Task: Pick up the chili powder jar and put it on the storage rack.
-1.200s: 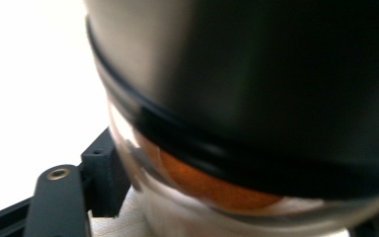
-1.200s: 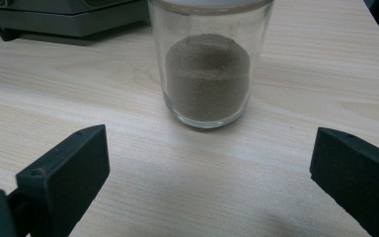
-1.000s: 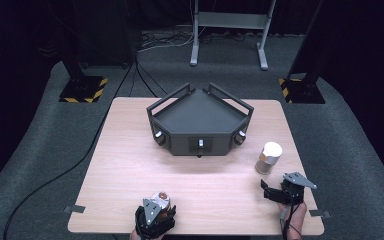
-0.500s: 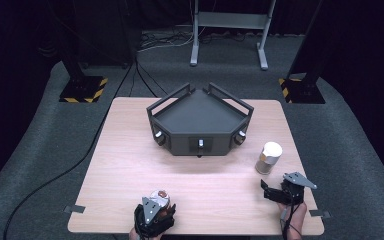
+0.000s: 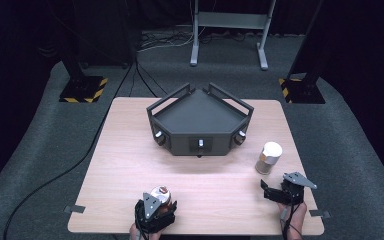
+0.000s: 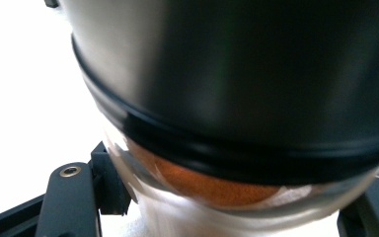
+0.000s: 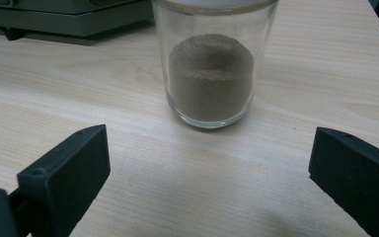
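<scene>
The left gripper (image 5: 156, 209) fingers clench a spice jar (image 5: 160, 194); the right gripper (image 5: 275, 190), fingers released, could topple the other jar (image 5: 269, 157).

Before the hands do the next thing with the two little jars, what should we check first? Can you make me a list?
1. Left gripper shut on the jar of orange-brown powder: ok, the jar sits between the jaws.
2. That jar's dark lid on: ok.
3. Right gripper open wide enough for the jar of grey-brown powder: ok, jaws stand well apart.
4. That jar upright on the table: ok.
5. Gap between that jar and the dark tray: ok, they are apart.
6. Lid on that jar tight: cannot tell.
</scene>
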A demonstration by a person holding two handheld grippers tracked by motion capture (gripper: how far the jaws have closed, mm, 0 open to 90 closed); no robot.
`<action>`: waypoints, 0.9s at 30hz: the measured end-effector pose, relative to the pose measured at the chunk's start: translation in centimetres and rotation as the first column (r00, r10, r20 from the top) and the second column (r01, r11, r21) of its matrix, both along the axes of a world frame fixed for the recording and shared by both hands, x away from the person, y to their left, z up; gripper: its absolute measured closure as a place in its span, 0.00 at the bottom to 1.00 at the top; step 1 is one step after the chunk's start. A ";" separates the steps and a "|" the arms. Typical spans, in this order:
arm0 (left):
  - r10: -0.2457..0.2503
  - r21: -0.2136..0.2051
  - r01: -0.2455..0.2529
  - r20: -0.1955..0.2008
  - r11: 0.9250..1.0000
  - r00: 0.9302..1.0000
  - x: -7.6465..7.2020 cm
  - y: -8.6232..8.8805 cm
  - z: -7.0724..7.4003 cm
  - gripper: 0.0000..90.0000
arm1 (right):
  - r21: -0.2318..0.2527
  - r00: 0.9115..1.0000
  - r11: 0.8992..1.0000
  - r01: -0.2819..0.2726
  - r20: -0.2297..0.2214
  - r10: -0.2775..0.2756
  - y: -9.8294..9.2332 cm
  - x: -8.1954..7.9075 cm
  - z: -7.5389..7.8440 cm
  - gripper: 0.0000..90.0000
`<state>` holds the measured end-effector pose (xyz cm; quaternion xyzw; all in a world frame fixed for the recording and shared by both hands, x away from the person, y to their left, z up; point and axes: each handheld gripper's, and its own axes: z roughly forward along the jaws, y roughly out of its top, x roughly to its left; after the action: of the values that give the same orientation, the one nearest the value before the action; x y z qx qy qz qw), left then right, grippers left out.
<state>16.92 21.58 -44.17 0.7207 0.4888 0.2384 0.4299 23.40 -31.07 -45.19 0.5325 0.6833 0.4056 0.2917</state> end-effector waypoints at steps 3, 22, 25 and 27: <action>-0.002 0.001 0.002 0.005 1.000 1.000 0.1 0.0 0.3 0.35 | 0.001 1.000 1.000 0.000 -0.001 0.000 0.0 0.0 0.0 0.01; -0.013 0.000 0.013 0.043 1.000 0.999 1.3 -0.1 1.6 0.35 | 0.004 1.000 1.000 -0.003 -0.003 0.003 -0.1 0.1 0.0 0.01; -0.018 -0.004 0.018 0.042 1.000 0.999 1.7 -0.2 1.7 0.35 | 0.004 1.000 1.000 -0.005 -0.003 0.005 -0.1 0.1 0.0 0.01; -0.022 -0.002 0.022 0.040 1.000 0.999 1.8 -0.2 1.8 0.35 | 0.005 1.000 1.000 -0.004 -0.002 0.004 -0.1 0.1 0.0 0.01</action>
<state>18.74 21.38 -42.34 0.7207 0.4724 0.2476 0.4429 23.45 -31.19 -45.19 0.5323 0.6837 0.4071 0.2889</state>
